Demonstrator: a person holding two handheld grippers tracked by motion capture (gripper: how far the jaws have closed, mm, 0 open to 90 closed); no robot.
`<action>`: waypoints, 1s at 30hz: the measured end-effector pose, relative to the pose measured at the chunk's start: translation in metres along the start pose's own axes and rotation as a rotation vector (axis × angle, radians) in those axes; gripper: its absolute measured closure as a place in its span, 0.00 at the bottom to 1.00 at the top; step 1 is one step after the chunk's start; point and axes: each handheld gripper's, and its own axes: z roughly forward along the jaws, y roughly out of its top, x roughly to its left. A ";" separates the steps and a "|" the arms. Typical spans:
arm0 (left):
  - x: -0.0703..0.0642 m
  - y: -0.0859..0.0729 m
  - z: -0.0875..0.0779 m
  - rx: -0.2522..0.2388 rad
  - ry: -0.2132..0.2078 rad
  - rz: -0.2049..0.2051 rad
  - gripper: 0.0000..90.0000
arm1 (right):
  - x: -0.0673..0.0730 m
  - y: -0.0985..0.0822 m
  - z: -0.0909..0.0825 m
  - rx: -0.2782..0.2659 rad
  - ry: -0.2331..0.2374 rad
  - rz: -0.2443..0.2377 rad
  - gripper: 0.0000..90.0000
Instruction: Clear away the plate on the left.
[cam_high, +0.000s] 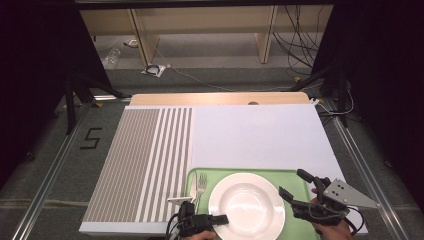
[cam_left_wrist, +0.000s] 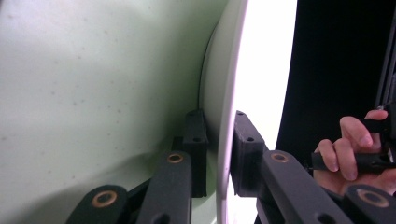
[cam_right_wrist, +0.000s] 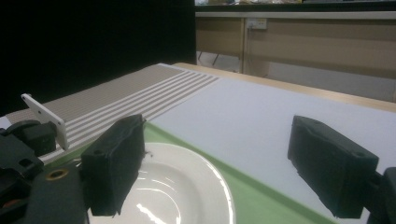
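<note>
White plate (cam_high: 246, 204) on green tray (cam_high: 295, 176) | near-left rim clamped between left gripper (cam_left_wrist: 219, 140) pads | right gripper (cam_high: 299, 184) held open just right of plate | "5" marked on floor (cam_high: 91, 138)

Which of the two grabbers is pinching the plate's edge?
The left gripper. Its jaws sit on either side of the white plate's rim, gripping it. The right gripper has its jaws wide apart beside the plate, with nothing between them.

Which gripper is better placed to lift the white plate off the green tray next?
Left. The left gripper already has the plate rim between its jaws, one under, one over. The right gripper stands wide open beside the plate's far edge, above the tray.
</note>
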 end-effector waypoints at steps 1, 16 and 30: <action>0.000 0.000 0.000 0.002 0.000 0.000 0.87 | 0.000 0.000 0.000 -0.002 0.001 0.002 0.22; -0.014 0.005 -0.009 0.025 0.018 0.096 0.58 | 0.001 0.000 0.000 0.004 0.002 0.000 0.22; -0.022 0.015 -0.029 -0.034 0.068 0.164 0.41 | 0.001 0.000 -0.001 0.005 0.002 0.004 0.22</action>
